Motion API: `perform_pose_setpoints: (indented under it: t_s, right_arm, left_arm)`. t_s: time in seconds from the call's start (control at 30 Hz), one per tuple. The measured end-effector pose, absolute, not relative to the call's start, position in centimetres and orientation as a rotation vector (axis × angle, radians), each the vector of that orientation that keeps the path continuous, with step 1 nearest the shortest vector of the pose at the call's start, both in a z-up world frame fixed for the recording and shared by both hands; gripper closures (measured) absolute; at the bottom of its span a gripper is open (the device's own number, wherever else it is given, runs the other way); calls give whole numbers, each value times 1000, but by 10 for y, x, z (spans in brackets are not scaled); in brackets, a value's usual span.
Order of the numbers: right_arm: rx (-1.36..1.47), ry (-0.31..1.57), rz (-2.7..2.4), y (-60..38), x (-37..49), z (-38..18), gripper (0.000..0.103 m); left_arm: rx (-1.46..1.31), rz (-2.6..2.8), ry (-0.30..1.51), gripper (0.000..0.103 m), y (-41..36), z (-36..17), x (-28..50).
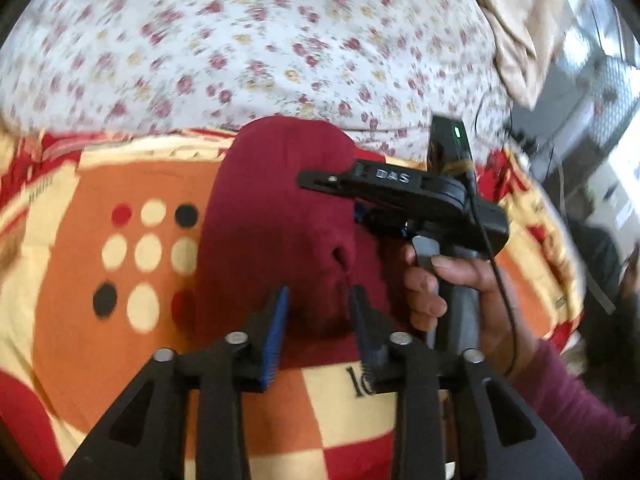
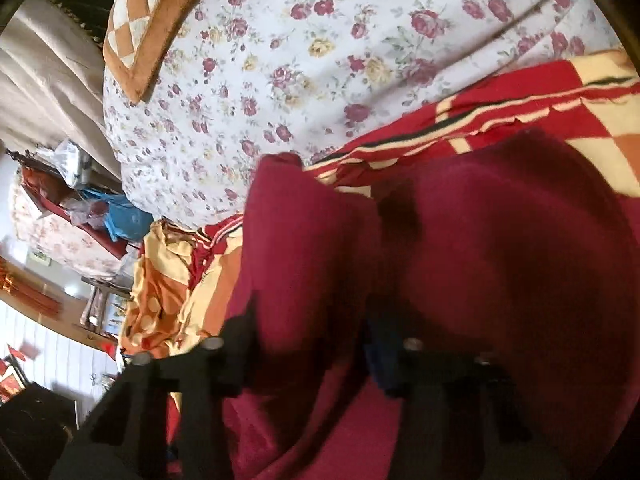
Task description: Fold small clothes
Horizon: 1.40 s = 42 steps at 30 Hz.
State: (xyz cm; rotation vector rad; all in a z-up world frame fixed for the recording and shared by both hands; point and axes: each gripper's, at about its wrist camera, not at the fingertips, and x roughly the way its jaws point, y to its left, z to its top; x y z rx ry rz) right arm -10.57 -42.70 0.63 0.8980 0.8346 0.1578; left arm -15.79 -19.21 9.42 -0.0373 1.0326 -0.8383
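A maroon garment (image 1: 276,216) lies bunched on a checked orange, red and cream blanket (image 1: 120,184). My left gripper (image 1: 320,312) hovers over its near end, open, with the cloth below the gap and the blue pad (image 1: 278,320) off it. A hand (image 1: 444,284) holds the right gripper (image 1: 320,180) across the garment from the right. In the right wrist view the garment (image 2: 500,240) fills the lower frame. A raised fold of it sits between the blurred fingers of the right gripper (image 2: 312,332), which looks shut on it.
A white floral bedsheet (image 1: 240,52) covers the bed beyond the blanket. An orange checked cushion (image 2: 144,20) lies at the far side. Beige cloth (image 1: 516,20) hangs at the right. Cluttered furniture (image 2: 80,208) stands past the bed's edge.
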Motion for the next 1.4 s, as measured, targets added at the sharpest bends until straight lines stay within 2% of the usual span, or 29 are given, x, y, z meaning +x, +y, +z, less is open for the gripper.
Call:
perform_pose_setpoints:
  t_s: [0.1,0.37,0.53,0.8,1.17,1.4]
  right_arm:
    - [960,805,175,-436,-112,0,69]
    - [968,804,179,-438,-113,-1,70]
    - [963,810,175,-437,-113,-1,70]
    - [976,820,179,-438,-112,-1,70]
    - [991,836,185,-438,-112,-1,68]
    - [980,854,175,-436,-108,0,63]
  left_arm:
    - [-190,-804,1061,57,-167,88,-153]
    - [-551,-738,1140,55,-132,63,-135]
    - [-595,-739,1161,52,-136,63,-133]
    - [-390,-739,1098,52,-155,78,-141]
    - [357,-905,812,52,-191,84,-191]
    - [443,-931,765,52,-217,79,-187]
